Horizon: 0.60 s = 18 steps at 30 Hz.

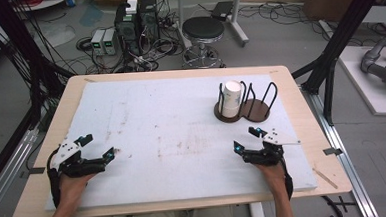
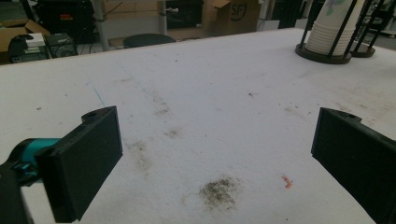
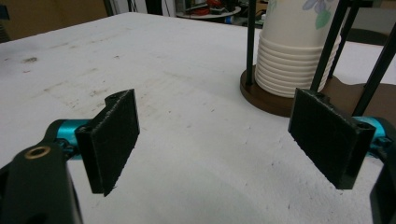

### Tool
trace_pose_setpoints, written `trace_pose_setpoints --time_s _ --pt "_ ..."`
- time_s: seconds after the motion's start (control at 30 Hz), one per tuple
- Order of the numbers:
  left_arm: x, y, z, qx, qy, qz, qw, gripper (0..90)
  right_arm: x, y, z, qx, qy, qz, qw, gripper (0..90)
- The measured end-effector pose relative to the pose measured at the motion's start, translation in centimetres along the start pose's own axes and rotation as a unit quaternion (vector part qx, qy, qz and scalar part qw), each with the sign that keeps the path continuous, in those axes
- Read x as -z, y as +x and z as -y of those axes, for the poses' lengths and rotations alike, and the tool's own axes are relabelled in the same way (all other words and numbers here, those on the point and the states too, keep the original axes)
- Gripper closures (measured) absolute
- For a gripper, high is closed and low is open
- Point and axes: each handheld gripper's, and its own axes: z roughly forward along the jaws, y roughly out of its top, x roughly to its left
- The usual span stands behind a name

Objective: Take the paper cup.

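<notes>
A stack of white paper cups (image 1: pixel 232 99) stands upside down in the left bay of a dark wire cup holder (image 1: pixel 253 110) at the back right of the white foam board (image 1: pixel 171 114). The holder's right bay is empty. My left gripper (image 1: pixel 99 146) rests near the board's front left, jaws wide open with nothing between them. My right gripper (image 1: pixel 247 139) rests at the front right, a short way in front of the holder, also open and empty. In the right gripper view the cup stack (image 3: pixel 294 51) rises just beyond the jaws. The left gripper view has the cups (image 2: pixel 329 32) far off at top right.
The foam board lies on a wooden table (image 1: pixel 43 146) and carries dark smudges (image 2: pixel 219 191) and a small red mark (image 2: pixel 286 182). Beyond the table's far edge stand a black stool (image 1: pixel 203 35) and computer boxes (image 1: pixel 136 24) among cables. Black frame posts (image 1: pixel 337 41) flank the table.
</notes>
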Motion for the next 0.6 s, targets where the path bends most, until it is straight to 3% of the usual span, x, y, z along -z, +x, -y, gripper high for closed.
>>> trace_pose_setpoints --time_s 0.17,0.6 --pt "0.0 -0.05 0.0 -0.004 0.001 0.0 1.0 1.8 -0.21 0.18 -0.1 0.006 0.011 0.003 0.9999 16.6" --pt "-0.01 -0.09 0.0 -0.004 0.001 -0.003 1.0 1.8 0.04 0.38 0.03 0.013 -0.003 0.012 0.9998 16.6"
